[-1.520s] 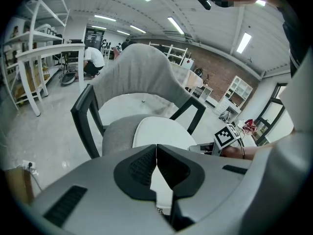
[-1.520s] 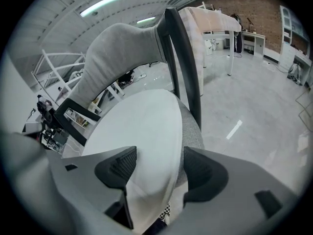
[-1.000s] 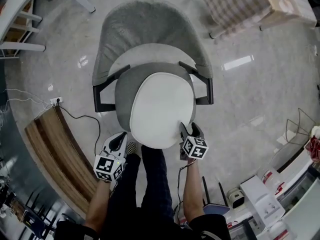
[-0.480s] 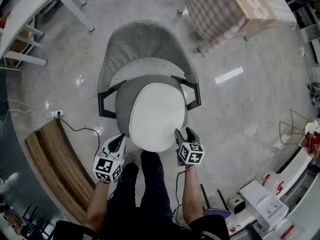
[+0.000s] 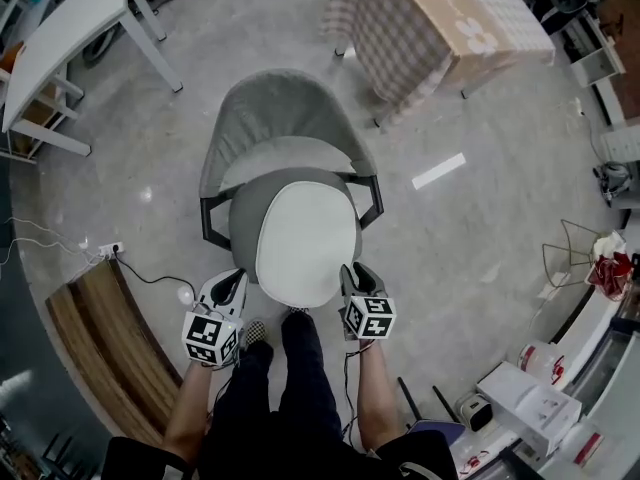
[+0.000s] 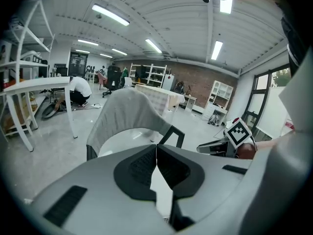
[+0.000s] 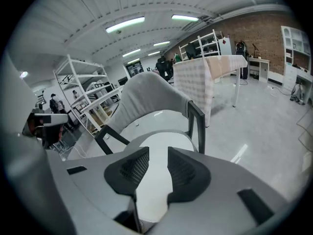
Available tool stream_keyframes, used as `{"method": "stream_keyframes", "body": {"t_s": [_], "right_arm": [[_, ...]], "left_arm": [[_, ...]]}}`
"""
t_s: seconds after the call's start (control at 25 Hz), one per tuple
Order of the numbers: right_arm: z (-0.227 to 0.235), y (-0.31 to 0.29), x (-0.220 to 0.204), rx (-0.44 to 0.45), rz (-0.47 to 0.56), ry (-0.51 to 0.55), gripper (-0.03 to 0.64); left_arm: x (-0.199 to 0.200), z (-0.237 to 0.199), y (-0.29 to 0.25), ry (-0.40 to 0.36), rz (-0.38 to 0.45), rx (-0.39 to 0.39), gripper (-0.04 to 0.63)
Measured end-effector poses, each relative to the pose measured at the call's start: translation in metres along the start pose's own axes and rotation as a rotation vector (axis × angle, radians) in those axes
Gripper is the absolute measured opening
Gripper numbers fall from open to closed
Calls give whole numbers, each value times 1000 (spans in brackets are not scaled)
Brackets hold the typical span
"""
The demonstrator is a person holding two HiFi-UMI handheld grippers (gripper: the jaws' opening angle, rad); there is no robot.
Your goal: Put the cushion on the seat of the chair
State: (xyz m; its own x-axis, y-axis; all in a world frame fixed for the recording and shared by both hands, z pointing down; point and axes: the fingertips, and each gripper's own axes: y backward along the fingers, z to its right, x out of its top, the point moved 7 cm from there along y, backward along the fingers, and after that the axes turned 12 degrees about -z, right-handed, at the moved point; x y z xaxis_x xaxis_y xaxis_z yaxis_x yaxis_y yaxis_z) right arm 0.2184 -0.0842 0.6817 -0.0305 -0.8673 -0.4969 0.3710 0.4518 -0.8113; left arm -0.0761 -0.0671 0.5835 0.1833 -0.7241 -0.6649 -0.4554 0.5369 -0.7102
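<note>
A grey chair [image 5: 280,108] stands on the floor, with a round grey cushion with a white top [image 5: 300,233] lying on its seat [image 5: 275,153]. Both grippers hover at the cushion's near edge. My left gripper [image 5: 228,286] is at the left, its jaws shut tip to tip on nothing [image 6: 156,153]. My right gripper [image 5: 352,276] is at the right. Its jaws [image 7: 157,163] have just been closing and stand a little apart with nothing between them; the cushion [image 7: 164,146] shows through the gap, below.
A table with a checked cloth [image 5: 420,18] stands behind the chair to the right, and a white table [image 5: 70,38] at the back left. A wooden bench [image 5: 110,338] and a power cable [image 5: 150,273] lie at the left. White boxes [image 5: 530,398] sit at the lower right.
Both grippers have lifted up and away from the cushion's front edge. The chair now looks smaller and farther below. The cushion has stayed on the seat.
</note>
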Motion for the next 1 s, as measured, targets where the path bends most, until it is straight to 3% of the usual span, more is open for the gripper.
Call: {"method": "stream_keyframes", "body": {"t_s": [0.44, 1.0], "right_arm": [[-69, 71, 26, -1, 129, 75, 86], [-147, 179, 62, 41, 336, 161, 49]], "left_arm": [[31, 13, 53, -56, 85, -37, 20], [69, 40, 140, -144, 211, -29, 20]]}}
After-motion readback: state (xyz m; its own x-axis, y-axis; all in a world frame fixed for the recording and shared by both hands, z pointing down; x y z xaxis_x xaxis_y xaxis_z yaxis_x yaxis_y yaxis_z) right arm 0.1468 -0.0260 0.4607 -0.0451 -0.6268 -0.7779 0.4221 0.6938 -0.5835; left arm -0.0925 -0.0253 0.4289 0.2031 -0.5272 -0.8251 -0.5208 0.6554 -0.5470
